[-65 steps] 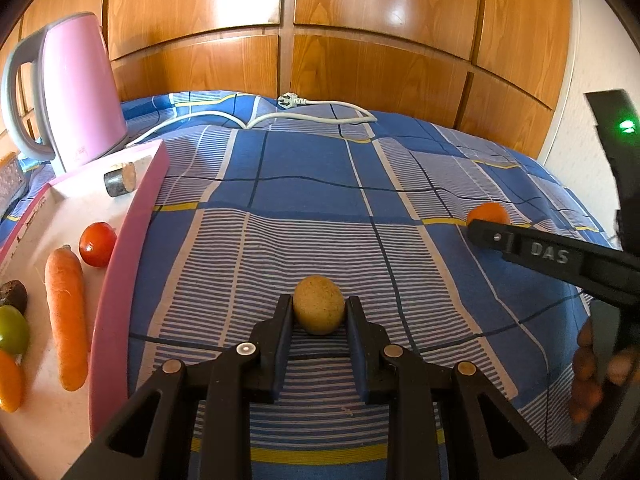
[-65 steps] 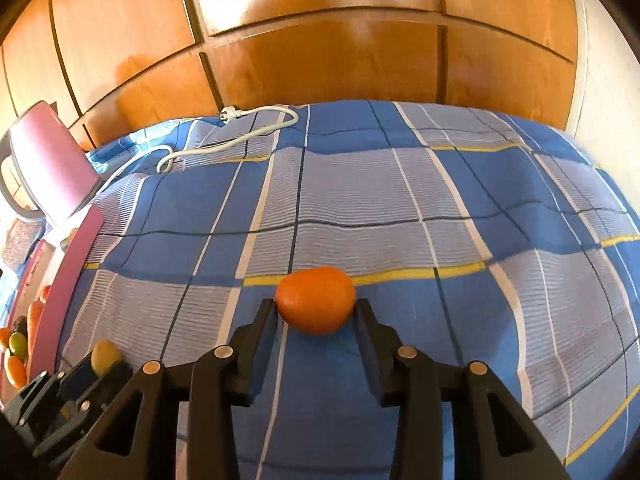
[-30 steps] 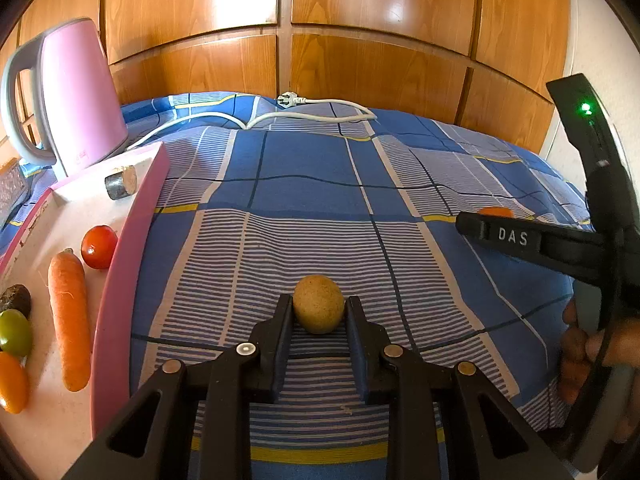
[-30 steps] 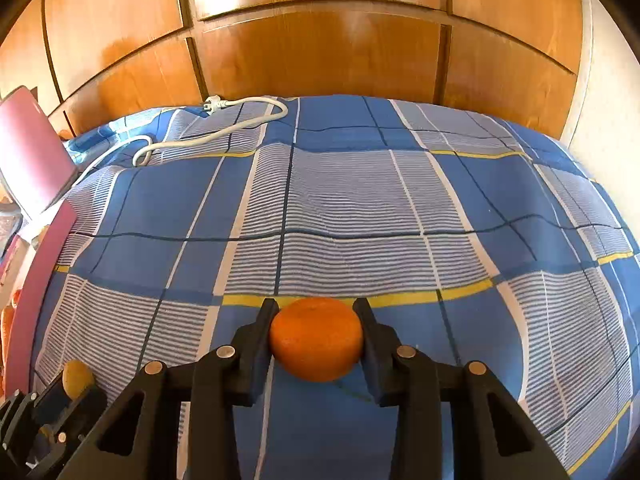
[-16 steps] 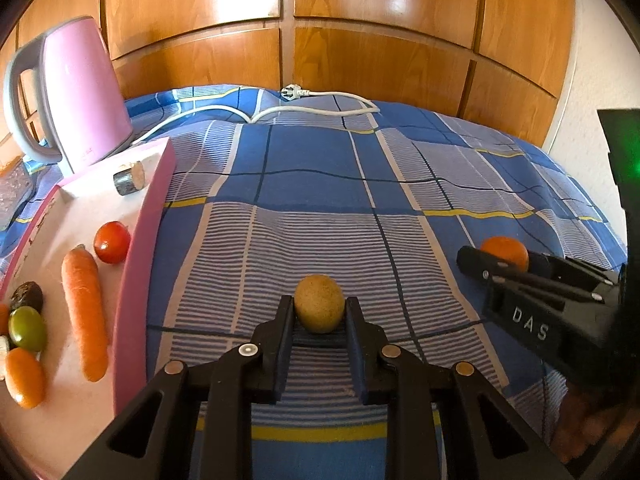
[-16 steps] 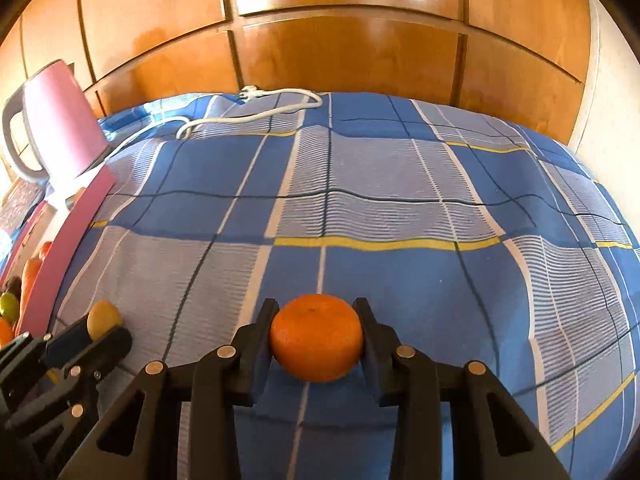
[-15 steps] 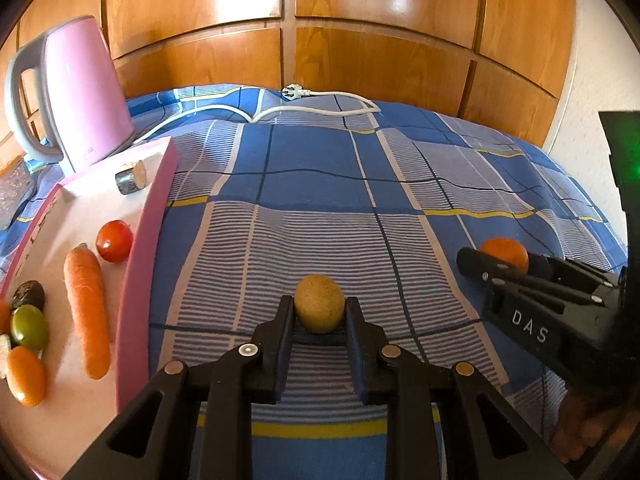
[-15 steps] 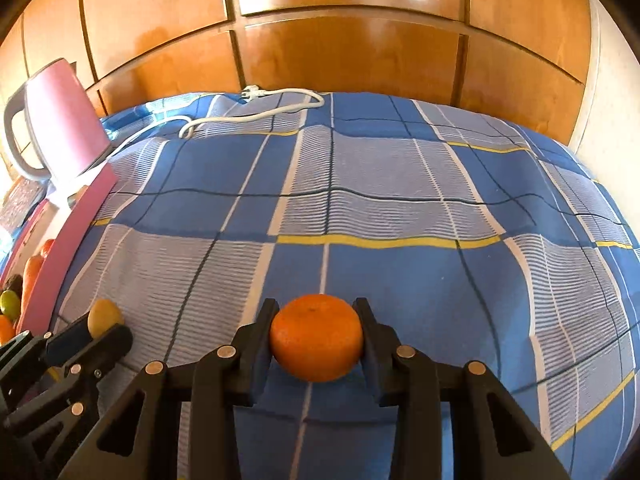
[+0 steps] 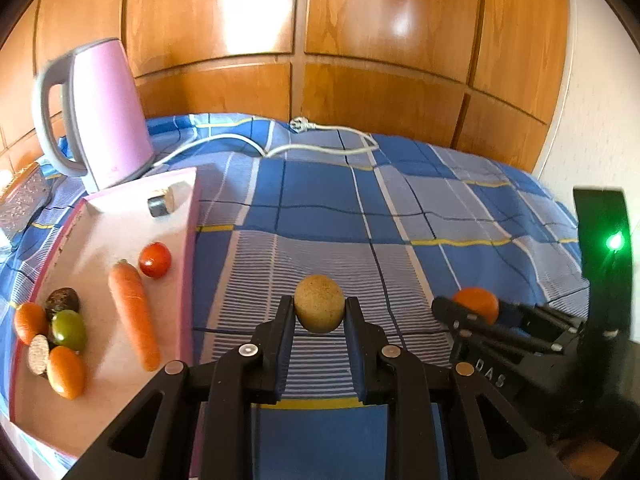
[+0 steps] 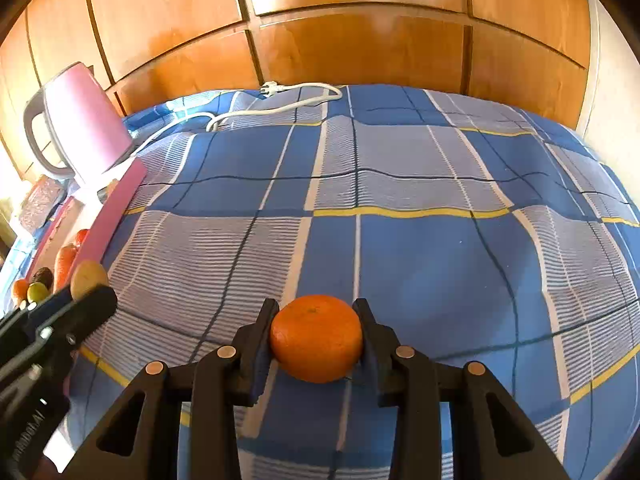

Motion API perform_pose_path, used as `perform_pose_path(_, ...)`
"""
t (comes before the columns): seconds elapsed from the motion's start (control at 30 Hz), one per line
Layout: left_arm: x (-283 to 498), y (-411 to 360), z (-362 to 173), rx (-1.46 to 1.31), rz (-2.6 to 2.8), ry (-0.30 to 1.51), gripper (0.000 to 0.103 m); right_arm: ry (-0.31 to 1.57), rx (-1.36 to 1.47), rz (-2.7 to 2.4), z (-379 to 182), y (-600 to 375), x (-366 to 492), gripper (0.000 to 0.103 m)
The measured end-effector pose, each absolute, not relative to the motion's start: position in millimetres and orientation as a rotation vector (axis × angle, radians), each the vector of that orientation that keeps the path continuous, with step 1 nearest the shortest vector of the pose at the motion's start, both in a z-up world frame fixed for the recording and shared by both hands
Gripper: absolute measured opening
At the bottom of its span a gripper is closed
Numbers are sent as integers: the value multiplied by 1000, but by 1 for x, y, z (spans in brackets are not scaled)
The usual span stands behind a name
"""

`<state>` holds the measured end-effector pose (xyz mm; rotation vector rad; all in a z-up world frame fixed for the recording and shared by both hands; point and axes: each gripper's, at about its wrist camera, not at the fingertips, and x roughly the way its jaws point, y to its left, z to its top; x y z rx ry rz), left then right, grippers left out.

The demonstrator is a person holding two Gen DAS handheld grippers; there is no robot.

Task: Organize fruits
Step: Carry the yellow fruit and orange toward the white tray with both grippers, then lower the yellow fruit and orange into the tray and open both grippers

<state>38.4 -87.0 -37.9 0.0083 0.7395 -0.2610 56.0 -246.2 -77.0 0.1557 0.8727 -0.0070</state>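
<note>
Pink tray (image 9: 120, 224) nearer, both fruits lifted

Bright daylight, with white glare patches on the glossy wood panels (image 9: 256, 4). Strong fisheye bending and dark vignetted corners. Slight motion blur on the pink kettle (image 9: 100, 112) at left.

The left gripper (image 9: 320, 314) and right gripper (image 10: 316, 334) angle downward, side by side, each clamped on 1 fruit.

One carrot (image 9: 134, 316), one tomato (image 9: 155, 254), perhaps three oranges (image 9: 66, 372).
</note>
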Motion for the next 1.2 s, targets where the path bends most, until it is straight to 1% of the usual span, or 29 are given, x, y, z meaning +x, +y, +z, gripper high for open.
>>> perform_pose_path(0.27,33,-61,-19,-40,-229,714,25,879,147,44,-73,-231,48,38)
perform_pose_path(0.5,37,-7,-2,-131,-149,697,25,872,136,97,-64,-217,47,38)
perform_pose_path(0.83,48,60,-2,-203,-45,704,25,860,97,230,-40,-180,54,38)
perform_pose_path(1.07,69,88,-2,-275,-40,726,25,863,102,360,-20,-144,66,38)
perform_pose_path(1.2,80,93,-8,-269,-38,754,25,867,78,419,-12,-121,75,38)
